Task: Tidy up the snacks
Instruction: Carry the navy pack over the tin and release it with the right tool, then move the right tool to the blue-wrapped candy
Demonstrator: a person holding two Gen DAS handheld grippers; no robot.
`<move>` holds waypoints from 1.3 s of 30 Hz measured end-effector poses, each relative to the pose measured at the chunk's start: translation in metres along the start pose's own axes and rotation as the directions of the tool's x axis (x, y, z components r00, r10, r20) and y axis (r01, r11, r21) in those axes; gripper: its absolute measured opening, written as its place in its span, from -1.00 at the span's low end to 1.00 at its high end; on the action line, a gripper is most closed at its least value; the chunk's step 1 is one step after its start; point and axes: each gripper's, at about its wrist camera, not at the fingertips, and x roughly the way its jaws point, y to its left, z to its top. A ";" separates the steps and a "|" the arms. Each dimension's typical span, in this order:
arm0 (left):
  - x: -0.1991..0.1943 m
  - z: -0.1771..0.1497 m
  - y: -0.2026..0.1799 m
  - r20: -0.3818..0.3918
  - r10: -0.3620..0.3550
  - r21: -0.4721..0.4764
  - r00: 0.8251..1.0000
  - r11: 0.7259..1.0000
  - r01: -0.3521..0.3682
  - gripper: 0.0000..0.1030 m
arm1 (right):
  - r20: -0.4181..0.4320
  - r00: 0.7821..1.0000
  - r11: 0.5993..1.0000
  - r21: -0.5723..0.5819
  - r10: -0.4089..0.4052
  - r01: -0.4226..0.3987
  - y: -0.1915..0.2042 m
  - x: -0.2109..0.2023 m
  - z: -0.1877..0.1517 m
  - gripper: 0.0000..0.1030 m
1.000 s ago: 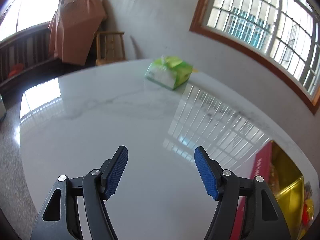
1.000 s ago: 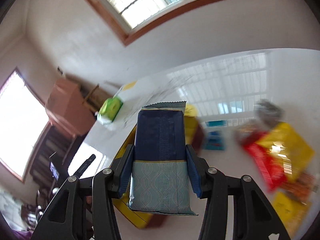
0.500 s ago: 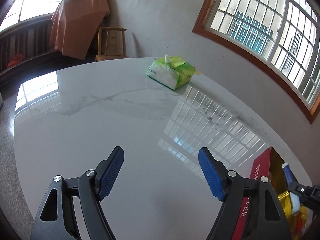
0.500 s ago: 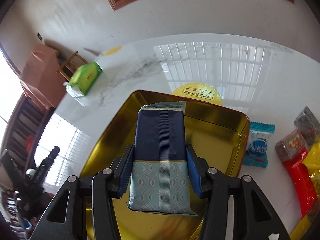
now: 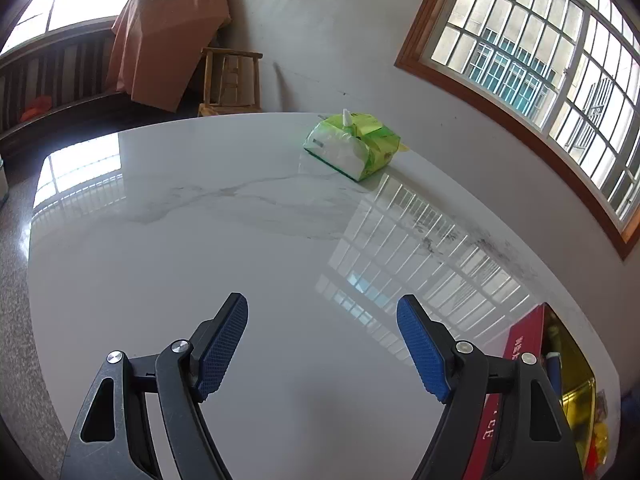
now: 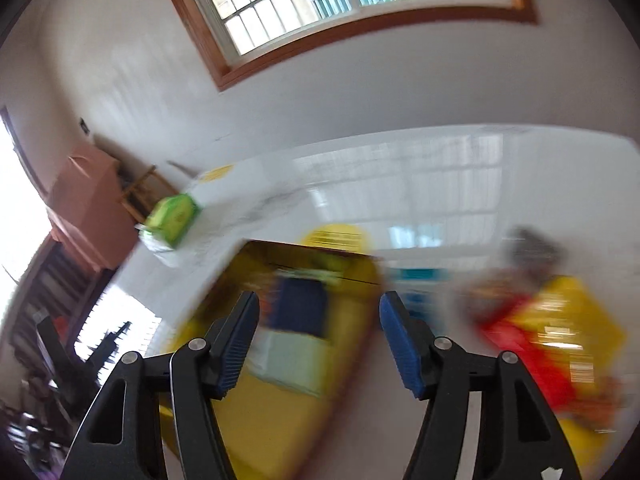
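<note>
My right gripper is open above the gold tin, and this view is badly blurred by motion. The dark-blue and pale-green snack packet lies inside the tin, below the jaws and free of the pads. More snacks lie on the table to the right: a red and yellow heap, a blue-white packet and a dark packet. My left gripper stands open over bare white marble with nothing between its fingers. In the left wrist view the tin shows at the lower right edge.
A green tissue pack sits at the far side of the marble table. A yellow round label lies just behind the tin. A wooden chair and covered furniture stand beyond the table's far edge.
The right gripper has let go of the blue packet, which now lies in the tin, and has pulled back from it. The left jaws have spread a little wider.
</note>
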 end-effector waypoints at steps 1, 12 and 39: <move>0.000 0.000 -0.001 -0.001 0.004 0.003 1.000 1.000 -0.004 0.50 | -0.021 0.999 0.999 -0.022 -0.027 0.027 -0.012 -0.006 -0.005 -0.24; 0.003 0.000 0.000 -0.013 0.035 -0.008 0.999 0.999 -0.035 0.50 | -0.199 0.978 0.951 -0.309 -0.069 0.004 -0.009 0.046 0.010 -0.30; 0.006 0.002 -0.005 -0.016 0.057 0.018 0.998 0.998 -0.057 0.50 | -0.095 0.991 0.957 -0.284 -0.091 0.061 -0.031 -0.005 -0.020 -0.72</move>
